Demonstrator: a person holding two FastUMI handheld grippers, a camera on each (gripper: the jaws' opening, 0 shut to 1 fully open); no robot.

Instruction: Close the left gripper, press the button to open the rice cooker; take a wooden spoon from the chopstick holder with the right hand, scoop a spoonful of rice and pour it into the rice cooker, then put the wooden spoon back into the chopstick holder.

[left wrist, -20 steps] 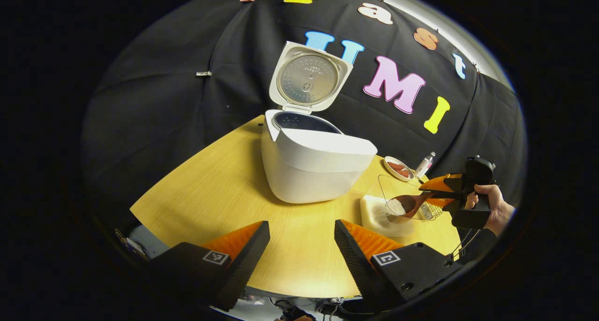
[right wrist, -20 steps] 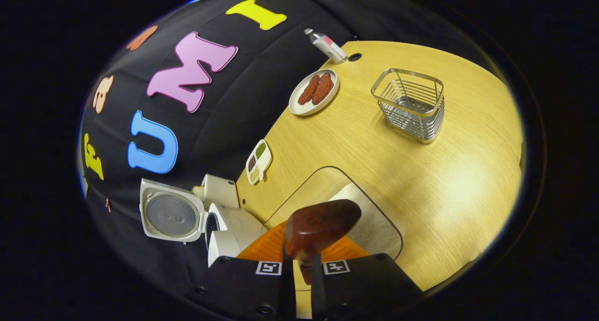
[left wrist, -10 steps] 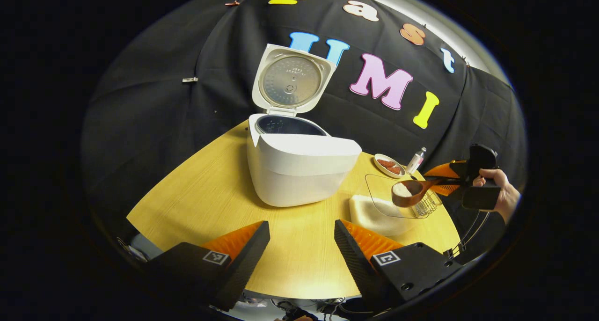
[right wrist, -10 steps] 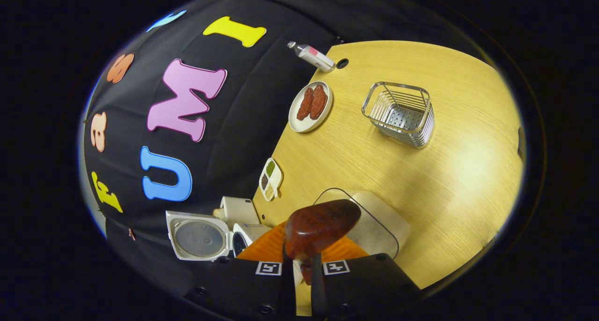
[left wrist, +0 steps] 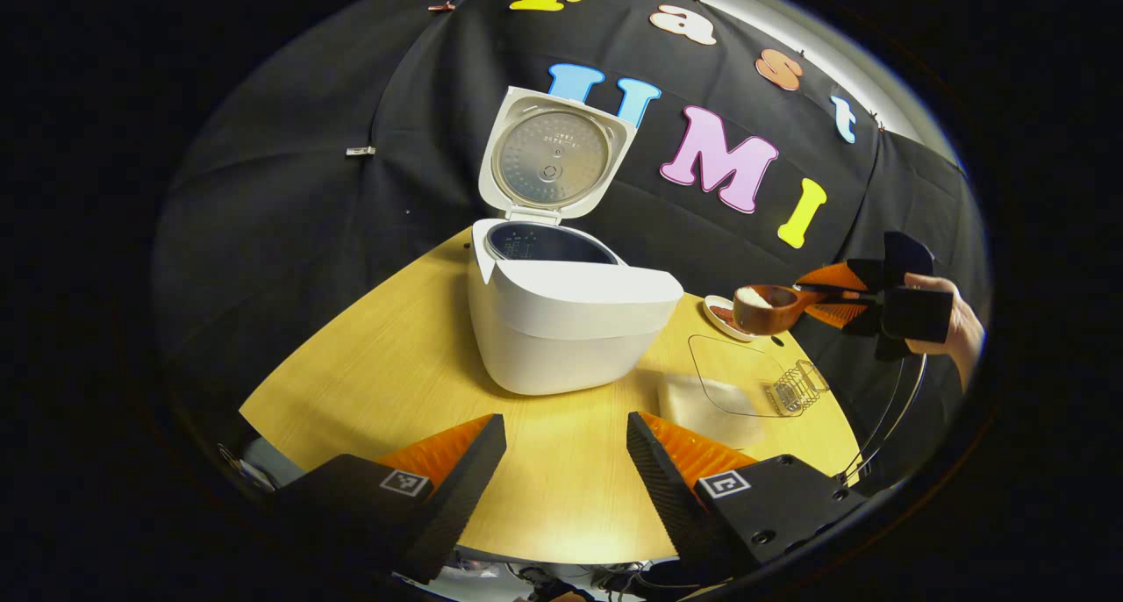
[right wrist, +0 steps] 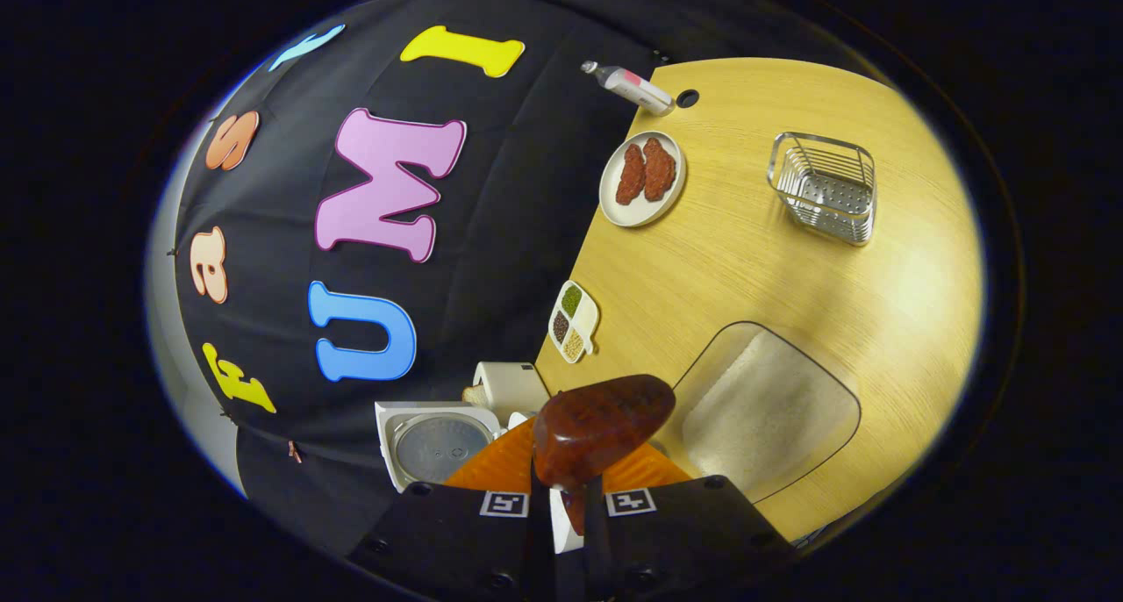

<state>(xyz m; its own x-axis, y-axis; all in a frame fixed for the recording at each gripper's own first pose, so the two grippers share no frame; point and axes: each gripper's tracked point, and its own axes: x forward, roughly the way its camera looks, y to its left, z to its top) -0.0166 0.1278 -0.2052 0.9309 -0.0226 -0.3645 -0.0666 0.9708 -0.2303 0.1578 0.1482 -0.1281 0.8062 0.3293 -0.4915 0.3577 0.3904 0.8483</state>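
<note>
A pale wood-grain tabletop (left wrist: 395, 365) with a curved front edge stands against the booth's black cloth wall (left wrist: 281, 189). On it sits the white rice cooker (left wrist: 570, 321), lid raised. The left claw (left wrist: 566, 444) hangs released above the near edge. The right claw (right wrist: 561, 497) is clenched on the wooden spoon (left wrist: 772, 308), held level in the air with rice in its bowl, above the clear rice container (right wrist: 772, 409). The wire chopstick holder (right wrist: 825, 189) stands farther out.
</note>
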